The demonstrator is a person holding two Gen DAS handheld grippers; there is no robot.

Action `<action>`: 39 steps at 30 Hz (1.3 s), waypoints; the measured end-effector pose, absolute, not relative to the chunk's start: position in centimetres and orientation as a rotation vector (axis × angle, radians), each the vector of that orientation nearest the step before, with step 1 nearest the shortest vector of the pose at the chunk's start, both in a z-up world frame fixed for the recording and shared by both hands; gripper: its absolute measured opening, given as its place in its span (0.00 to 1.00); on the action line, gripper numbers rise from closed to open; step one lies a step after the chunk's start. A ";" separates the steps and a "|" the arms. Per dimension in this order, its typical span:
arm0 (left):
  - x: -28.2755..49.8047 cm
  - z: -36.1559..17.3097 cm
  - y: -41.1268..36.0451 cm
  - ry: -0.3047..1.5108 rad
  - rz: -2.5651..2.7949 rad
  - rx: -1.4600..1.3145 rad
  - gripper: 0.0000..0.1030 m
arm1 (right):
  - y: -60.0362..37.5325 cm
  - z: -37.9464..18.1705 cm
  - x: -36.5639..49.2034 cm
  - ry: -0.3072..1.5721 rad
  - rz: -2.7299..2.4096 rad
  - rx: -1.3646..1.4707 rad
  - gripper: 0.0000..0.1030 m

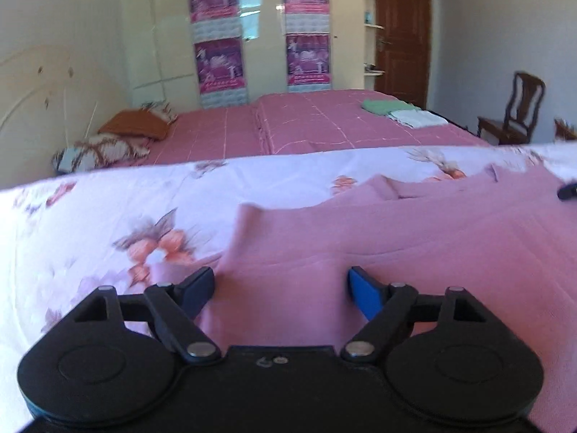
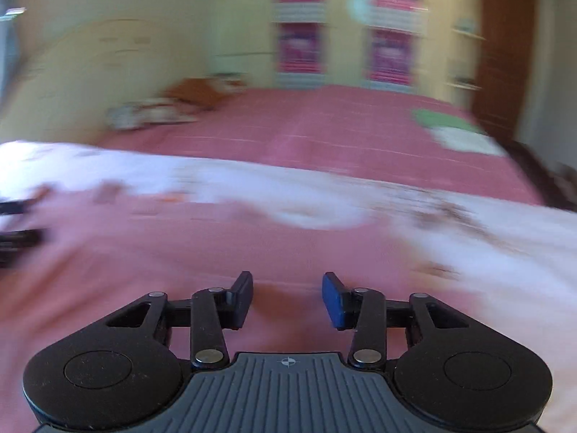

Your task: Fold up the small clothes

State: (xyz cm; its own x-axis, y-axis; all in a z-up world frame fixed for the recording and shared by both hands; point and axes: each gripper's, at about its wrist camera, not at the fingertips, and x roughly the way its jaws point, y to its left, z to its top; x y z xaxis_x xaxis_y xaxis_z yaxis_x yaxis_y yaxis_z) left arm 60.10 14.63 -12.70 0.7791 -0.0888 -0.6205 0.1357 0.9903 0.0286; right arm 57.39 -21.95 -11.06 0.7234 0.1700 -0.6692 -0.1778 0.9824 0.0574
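Note:
A pink garment point(image 1: 396, 245) lies spread flat on a white floral sheet point(image 1: 108, 209), its far edge rumpled. My left gripper point(image 1: 280, 276) hovers low over the garment's left edge, open wide, with only flat cloth beneath the jaws. A dark tip of the other gripper point(image 1: 568, 191) shows at the far right. The right wrist view is motion-blurred. In it my right gripper point(image 2: 287, 279) stands open over the pink garment point(image 2: 180, 252), jaws partly apart and nothing pinched between them. The left gripper point(image 2: 18, 238) shows as dark bars at the left edge.
Beyond the floral sheet point(image 2: 505, 252) stretches a bed with a pink cover point(image 1: 306, 126). A folded green and white pile point(image 1: 396, 110) sits on it at far right, pillows point(image 1: 108, 148) at far left. A wooden chair point(image 1: 519, 108) stands by a brown door point(image 1: 402, 29).

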 end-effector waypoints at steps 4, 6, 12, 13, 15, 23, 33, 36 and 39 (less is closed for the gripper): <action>60.0 -12.0 14.5 0.650 -0.107 0.075 0.79 | -25.2 -11.3 57.3 0.760 0.222 0.063 0.33; 58.6 -10.4 12.9 0.595 -0.102 0.093 0.73 | -24.1 -10.6 57.0 0.750 0.205 0.024 0.33; 53.8 -8.7 3.6 0.480 -0.319 0.087 0.84 | -18.3 -7.9 51.0 0.640 0.441 0.047 0.33; 53.4 -9.1 2.5 0.491 -0.343 0.090 0.84 | -16.8 -8.2 50.2 0.642 0.484 0.032 0.33; 53.2 -10.8 0.7 0.545 -0.344 0.131 0.83 | -14.4 -8.9 49.2 0.655 0.523 -0.004 0.33; 50.3 -14.1 8.8 0.652 -0.222 0.038 0.91 | -18.5 -11.4 47.5 0.725 0.339 -0.009 0.33; 46.6 -11.5 11.5 0.600 -0.129 0.013 0.83 | -22.3 -8.6 42.2 0.687 0.249 0.041 0.33; 46.2 -13.2 13.2 0.689 -0.082 0.021 0.82 | -21.3 -9.3 40.9 0.724 0.231 -0.046 0.33; 44.9 -12.8 13.6 0.685 -0.069 0.054 0.81 | -23.1 -11.3 40.0 0.781 0.154 -0.022 0.33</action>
